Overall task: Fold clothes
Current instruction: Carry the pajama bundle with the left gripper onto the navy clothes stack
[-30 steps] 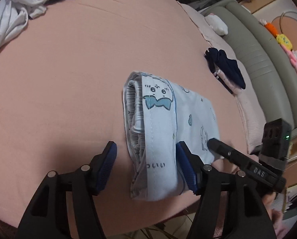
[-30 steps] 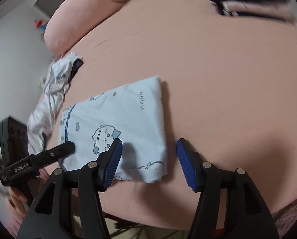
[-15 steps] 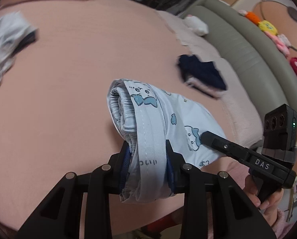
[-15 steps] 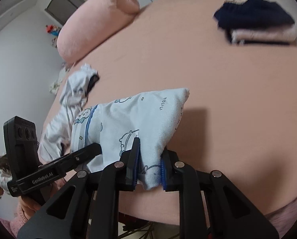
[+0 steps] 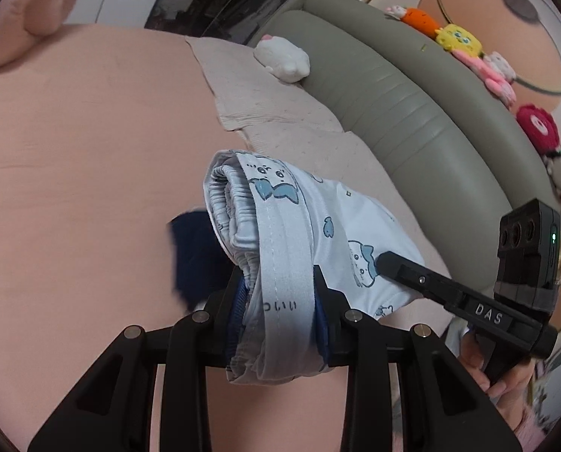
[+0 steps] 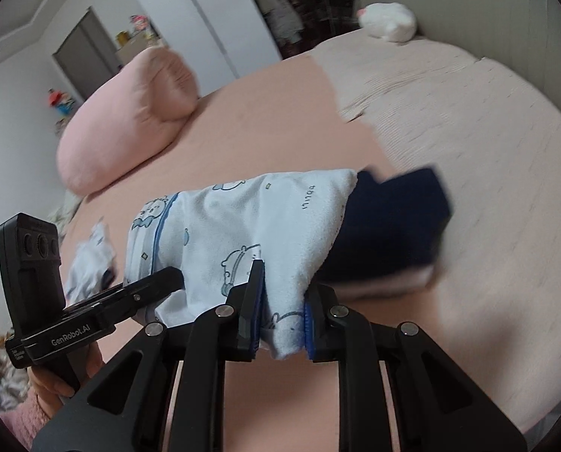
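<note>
Here both tongs are clamped on the folded light-blue garment (image 5: 303,226), left tongs (image 5: 278,312) at its waistband end, right tongs (image 6: 280,324) at the opposite edge. Gripped at both ends, the bundle hangs above the bed (image 5: 73,150) without unfolding, probably for stacking. A folded dark garment (image 6: 389,226) lies directly beneath and beyond it. A pink pillow (image 6: 129,120) and white plush (image 6: 387,20) sit well apart, obstructing nothing.

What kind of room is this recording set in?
Most likely a bedroom: a bed with a pink sheet, a pink pillow on it, and a padded grey headboard with plush toys along its top.
</note>
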